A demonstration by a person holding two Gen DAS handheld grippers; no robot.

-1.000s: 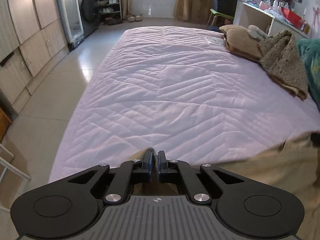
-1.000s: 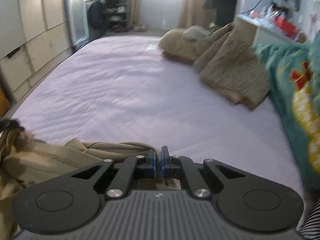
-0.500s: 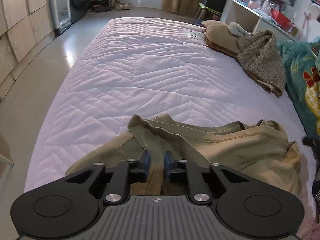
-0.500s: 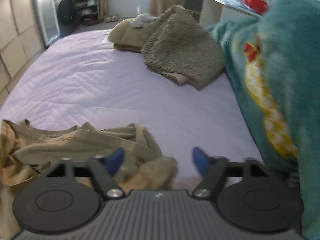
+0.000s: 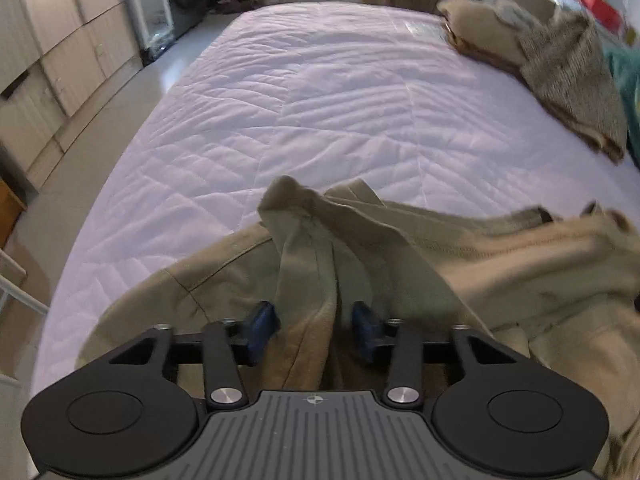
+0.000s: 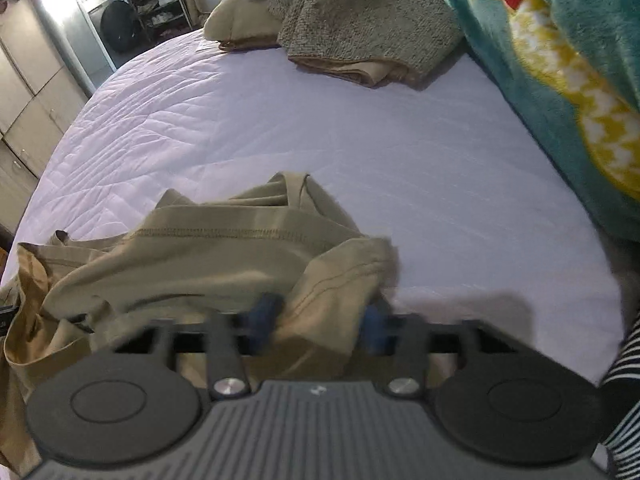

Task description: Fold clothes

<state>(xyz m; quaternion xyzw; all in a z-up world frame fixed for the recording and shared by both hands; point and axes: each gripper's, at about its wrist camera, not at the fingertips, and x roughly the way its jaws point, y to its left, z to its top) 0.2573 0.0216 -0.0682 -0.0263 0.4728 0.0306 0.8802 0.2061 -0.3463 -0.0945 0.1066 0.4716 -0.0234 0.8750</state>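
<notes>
Both tongs point steeply down at the bed. The left tongs (image 5: pixel 315 330) are closing, blue pads (image 5: pixel 262 326) apart, with khaki cloth bunched between them. The right tongs (image 6: pixel 320 322) are closing too, motion-blurred, cloth between their pads (image 6: pixel 264 316).

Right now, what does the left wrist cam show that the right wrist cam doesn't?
Left wrist only: the floor and cupboards beside the bed, and the left gripper, closing, cloth between its fingers.

Right wrist only: the teal blanket's yellow pattern, a striped sleeve, and the right gripper, closing around a bunched edge.

Both: the khaki garment on the lilac bed cover, the folded pile behind.
</notes>
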